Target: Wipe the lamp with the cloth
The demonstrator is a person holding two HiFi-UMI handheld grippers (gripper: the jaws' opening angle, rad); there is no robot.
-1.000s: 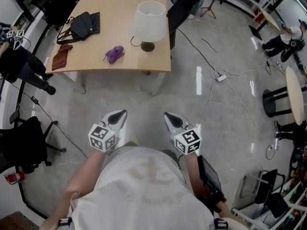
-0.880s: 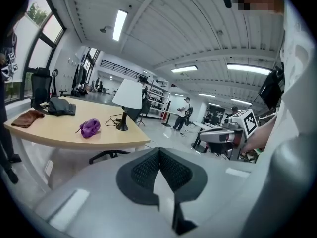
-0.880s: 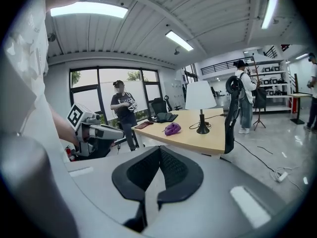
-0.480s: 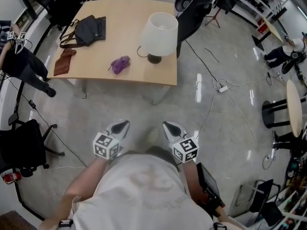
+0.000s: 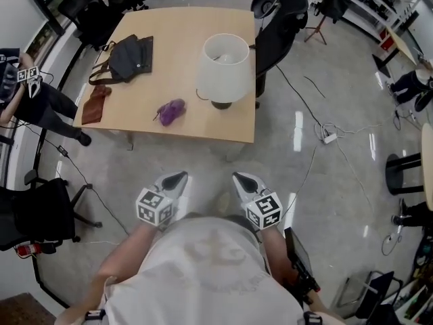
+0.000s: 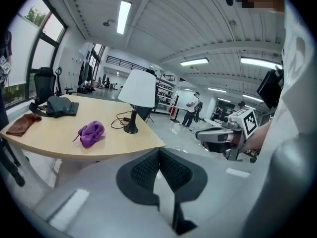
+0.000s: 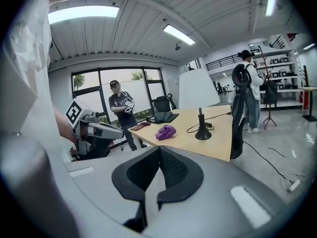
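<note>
A lamp [image 5: 223,66] with a white shade stands on the light wooden table [image 5: 183,26], near its right edge. A crumpled purple cloth [image 5: 170,111] lies to the lamp's left, close to the table's near edge. My left gripper [image 5: 178,176] and right gripper [image 5: 237,177] are held side by side over the floor, short of the table, both shut and empty. In the left gripper view the cloth [image 6: 91,133] and lamp [image 6: 138,89] lie ahead of the jaws. The right gripper view shows the lamp [image 7: 198,89] and cloth [image 7: 165,131] farther off.
A black bag [image 5: 128,49] and a brown pouch [image 5: 95,103] lie on the table's left part. A black chair draped with a jacket [image 5: 277,26] stands at the table's right side. A person [image 5: 34,97] stands to the left. Office chairs [image 5: 34,212] and floor cables [image 5: 325,135] flank the way.
The table, lamp and cloth have come closer and lower in the head view. Both grippers advanced toward the table together and stayed shut.
</note>
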